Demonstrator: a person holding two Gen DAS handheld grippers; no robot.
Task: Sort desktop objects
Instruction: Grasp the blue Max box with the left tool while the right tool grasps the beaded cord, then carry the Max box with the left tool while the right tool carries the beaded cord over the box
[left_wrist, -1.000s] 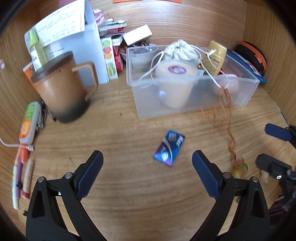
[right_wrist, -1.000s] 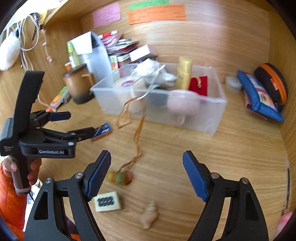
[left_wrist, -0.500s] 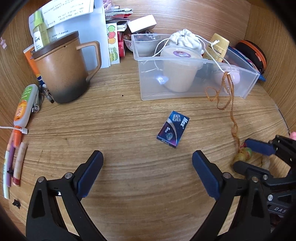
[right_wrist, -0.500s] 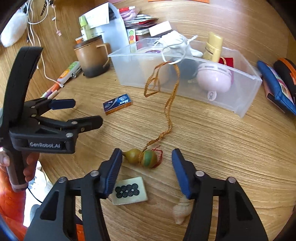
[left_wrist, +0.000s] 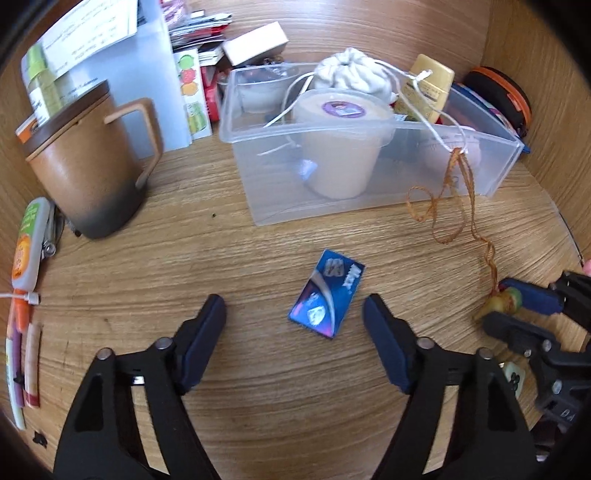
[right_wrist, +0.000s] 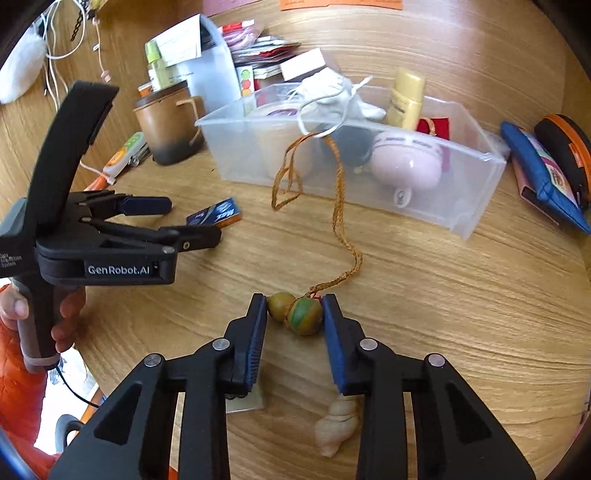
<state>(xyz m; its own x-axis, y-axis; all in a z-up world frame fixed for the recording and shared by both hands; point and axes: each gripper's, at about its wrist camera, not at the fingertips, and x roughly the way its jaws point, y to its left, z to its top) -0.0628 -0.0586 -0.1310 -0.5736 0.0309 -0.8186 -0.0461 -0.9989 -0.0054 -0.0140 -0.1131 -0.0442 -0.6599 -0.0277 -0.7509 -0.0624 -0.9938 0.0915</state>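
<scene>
Right tool (right_wrist: 294, 314) pinches the gourd charm (right_wrist: 297, 314) on the table (right_wrist: 443, 314); left tool (left_wrist: 295, 325) spread over the blue box (left_wrist: 327, 297). We judge charm light, hard, round — slips; cord (right_wrist: 338, 206) limp, may snag.

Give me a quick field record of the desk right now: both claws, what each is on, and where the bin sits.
right claw: shut on gourd charm, which rests on the desk
charm cord: orange, runs up over the bin's front rim
left claw: open, fingers either side of blue box, not touching
blue box: flat on the desk
clear bin: behind both, already holding items
seashell: under the right claw
</scene>
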